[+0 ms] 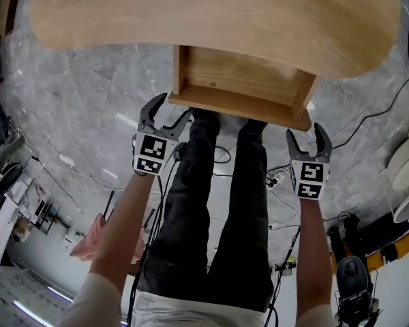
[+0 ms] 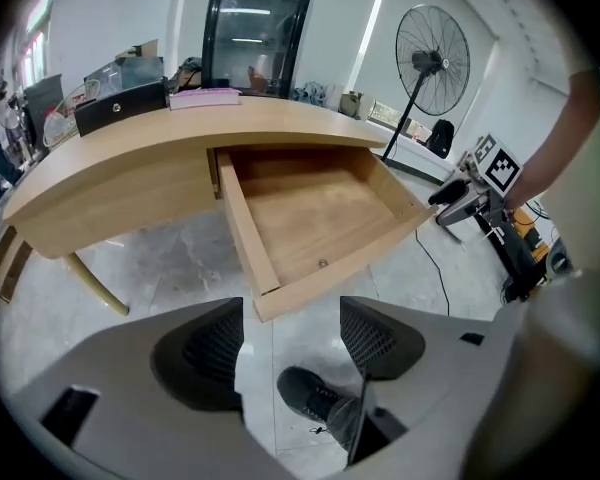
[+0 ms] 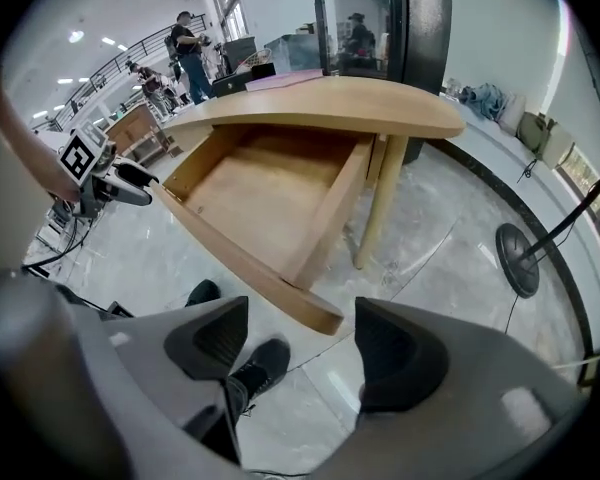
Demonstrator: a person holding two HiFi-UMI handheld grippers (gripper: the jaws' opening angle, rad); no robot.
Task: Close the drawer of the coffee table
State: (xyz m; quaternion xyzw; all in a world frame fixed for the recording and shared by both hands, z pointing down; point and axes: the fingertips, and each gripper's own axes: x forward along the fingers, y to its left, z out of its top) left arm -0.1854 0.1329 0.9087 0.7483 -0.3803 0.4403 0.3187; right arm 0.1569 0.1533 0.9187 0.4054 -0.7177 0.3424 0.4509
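The left gripper (image 1: 170, 112) stood with its jaws spread wide, gripping nothing. Just ahead of them was the left front corner of the drawer (image 1: 240, 82). The right gripper (image 1: 305, 136) gaped likewise, empty, just short of the right corner. Beyond both, the drawer hung pulled out from the coffee table (image 1: 211, 12).

Light matt wood drawer (image 2: 315, 218); glossy grey marble floor (image 3: 450, 228).

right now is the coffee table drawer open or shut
Open. The drawer is pulled well out from under the tabletop, and its bare wooden inside shows in all three views.
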